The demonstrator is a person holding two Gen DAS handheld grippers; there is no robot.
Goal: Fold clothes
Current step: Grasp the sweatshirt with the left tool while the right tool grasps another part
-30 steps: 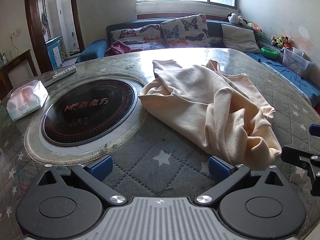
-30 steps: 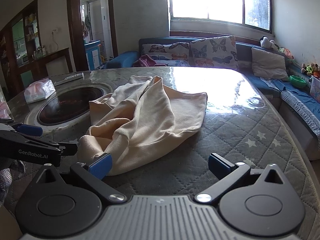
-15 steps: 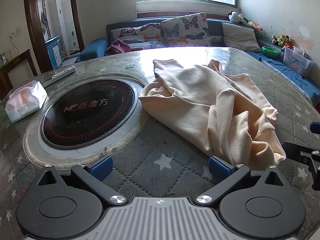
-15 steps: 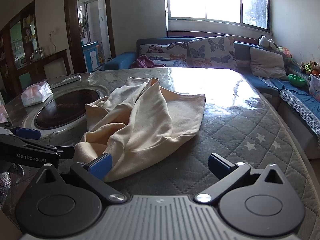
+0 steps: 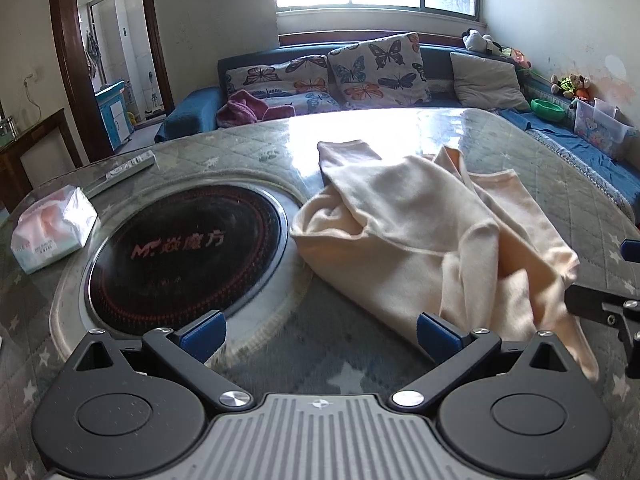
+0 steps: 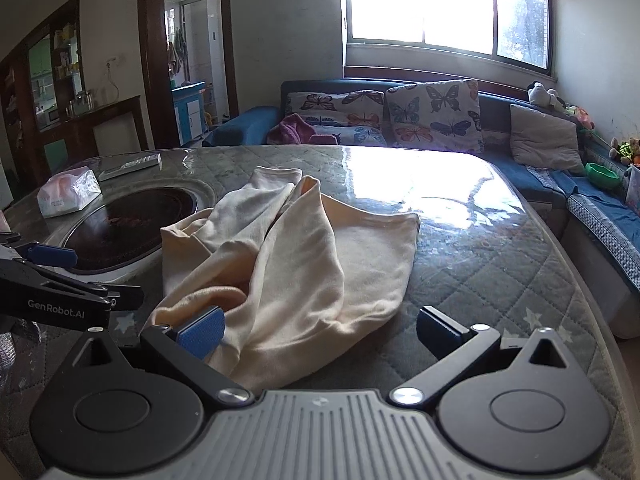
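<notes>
A crumpled cream garment (image 5: 432, 236) lies on the quilted table top (image 5: 280, 148), to the right of the round black cooktop (image 5: 188, 256). It also shows in the right wrist view (image 6: 304, 264). My left gripper (image 5: 318, 330) is open and empty, low over the table just before the garment's near edge, its right finger at the cloth. My right gripper (image 6: 320, 330) is open, with the garment's near end lying between its fingers and over the left blue pad (image 6: 202, 330). Each gripper shows at the edge of the other's view.
A tissue pack (image 5: 52, 232) lies left of the cooktop and a remote (image 5: 128, 166) behind it. A sofa (image 5: 360, 76) with butterfly cushions stands beyond the table. A blue bench (image 6: 600, 208) with toys and a green bowl runs along the right side.
Both grippers have moved forward toward the garment. Its near end now lies between the right gripper's fingers. The garment itself has hardly shifted.
</notes>
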